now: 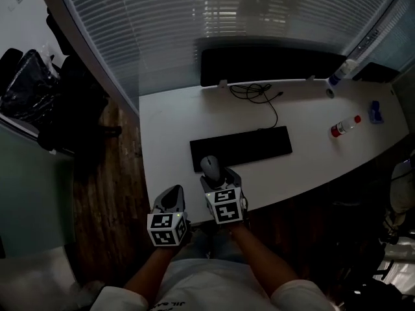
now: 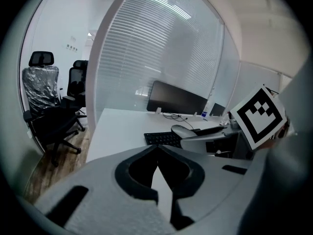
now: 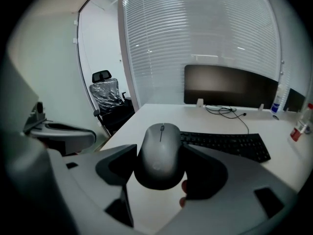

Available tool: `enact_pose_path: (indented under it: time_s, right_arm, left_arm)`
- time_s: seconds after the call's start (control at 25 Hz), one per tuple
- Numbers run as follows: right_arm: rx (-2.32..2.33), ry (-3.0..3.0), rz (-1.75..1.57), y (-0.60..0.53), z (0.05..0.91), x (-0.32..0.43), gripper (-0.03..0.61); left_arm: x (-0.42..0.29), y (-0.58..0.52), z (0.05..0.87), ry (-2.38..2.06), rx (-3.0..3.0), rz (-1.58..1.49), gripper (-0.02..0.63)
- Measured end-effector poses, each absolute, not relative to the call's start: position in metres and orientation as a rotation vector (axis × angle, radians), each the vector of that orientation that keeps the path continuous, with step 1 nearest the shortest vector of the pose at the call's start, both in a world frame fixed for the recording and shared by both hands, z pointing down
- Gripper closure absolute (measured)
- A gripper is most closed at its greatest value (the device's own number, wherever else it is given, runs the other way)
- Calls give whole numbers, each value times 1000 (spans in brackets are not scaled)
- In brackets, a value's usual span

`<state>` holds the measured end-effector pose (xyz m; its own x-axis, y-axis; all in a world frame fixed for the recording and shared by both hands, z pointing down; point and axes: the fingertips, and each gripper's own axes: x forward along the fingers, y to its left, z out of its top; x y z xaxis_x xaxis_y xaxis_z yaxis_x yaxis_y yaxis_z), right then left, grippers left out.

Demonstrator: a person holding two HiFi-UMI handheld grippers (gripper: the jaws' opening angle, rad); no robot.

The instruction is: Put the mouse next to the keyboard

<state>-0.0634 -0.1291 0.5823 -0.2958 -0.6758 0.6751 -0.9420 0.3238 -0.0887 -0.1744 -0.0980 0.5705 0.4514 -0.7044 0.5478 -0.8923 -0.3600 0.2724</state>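
White desk top (image 1: 168,128), smooth and matt with a rounded near edge, stands over dark wooden floorboards (image 1: 110,199); its right end is cut off by the head view's edge. Nearest, two bare forearms reach forward from pale sleeves. The left gripper (image 1: 172,198) hangs off the desk's near left corner, over the floor; in its own view the grey moulded jaws with dark pads meet at their tips and nothing sits between them (image 2: 157,148). Just beside it, the right gripper (image 1: 214,173) is over the desk's near edge, its jaws clamped on the sides of the mouse (image 1: 210,168). The mouse (image 3: 160,153) is a smooth grey oval with a thin scroll wheel, and its rear bulges out past the dark pads. A small pinkish patch below its rear is too dim to make out, and no view shows whether the mouse touches the desk. It sits at the near left end of the keyboard (image 1: 241,147), a flat black slab set slightly askew. Beyond, a thin black cable (image 1: 259,96) loops loosely and runs to the keyboard's back edge. Behind it a black monitor (image 1: 266,65) shows only its dark top edge from above. Well to the right lies a clear bottle (image 1: 345,126) with a red label. Slatted blinds (image 1: 194,18) behind glass close off the back, and black office chairs (image 1: 29,83), one wrapped in shiny plastic, stand at the far left
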Motion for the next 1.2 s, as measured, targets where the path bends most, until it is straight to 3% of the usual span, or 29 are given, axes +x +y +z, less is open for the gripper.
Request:
enact_pose_path:
  time_s: [0.8, 1.2]
  right_arm:
    - [1645, -1862, 706, -109, 588, 200, 281]
    - [1647, -1821, 745, -118, 621, 301, 281]
  left_arm:
    - [36, -125, 583, -1112, 2325, 548, 609]
    - [101, -133, 602, -1093, 2326, 579, 609]
